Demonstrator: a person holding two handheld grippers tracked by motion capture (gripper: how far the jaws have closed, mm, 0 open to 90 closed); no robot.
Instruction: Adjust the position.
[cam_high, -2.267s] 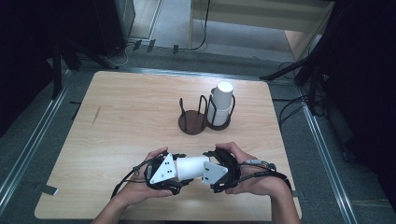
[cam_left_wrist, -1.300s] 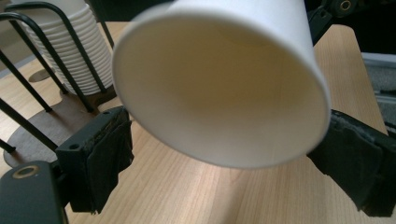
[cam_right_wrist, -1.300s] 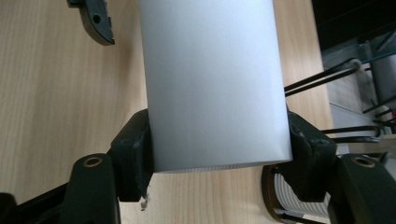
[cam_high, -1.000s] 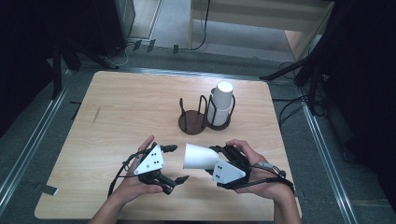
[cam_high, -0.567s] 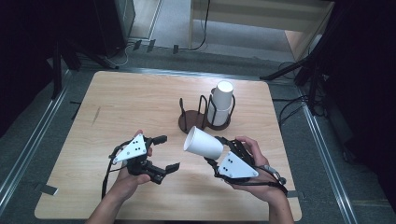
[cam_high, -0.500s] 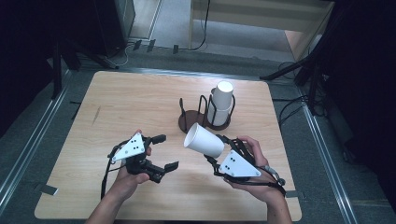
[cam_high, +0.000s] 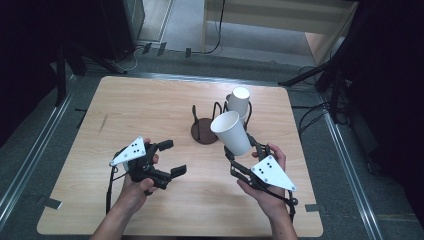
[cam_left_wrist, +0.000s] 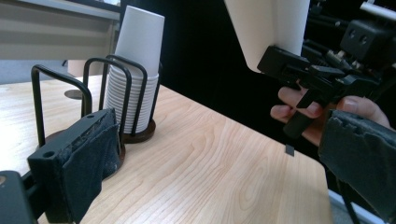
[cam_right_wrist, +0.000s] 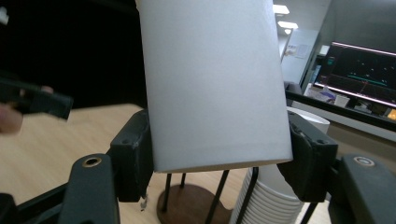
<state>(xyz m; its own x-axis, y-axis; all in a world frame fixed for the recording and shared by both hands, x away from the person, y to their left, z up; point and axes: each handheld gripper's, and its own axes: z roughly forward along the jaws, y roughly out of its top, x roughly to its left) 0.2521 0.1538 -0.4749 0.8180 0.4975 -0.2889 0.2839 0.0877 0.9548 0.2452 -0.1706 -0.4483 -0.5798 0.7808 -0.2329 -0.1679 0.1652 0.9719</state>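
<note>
The white paper cup (cam_high: 231, 132) is up in the air, near the cup stack (cam_high: 238, 102) in its wire holder (cam_high: 206, 125). The right gripper (cam_high: 243, 152) squeezes its bottom end. It looks light and easy to crush, so hold the sides softly. The left gripper (cam_high: 171, 157) is wide open with nothing in it, above the surface (cam_high: 150, 100).

The right tool (cam_high: 243, 150) grips a white paper cup (cam_high: 231, 132) beside the wire holder (cam_high: 205, 131); the left tool (cam_high: 170, 158) gapes empty.
</note>
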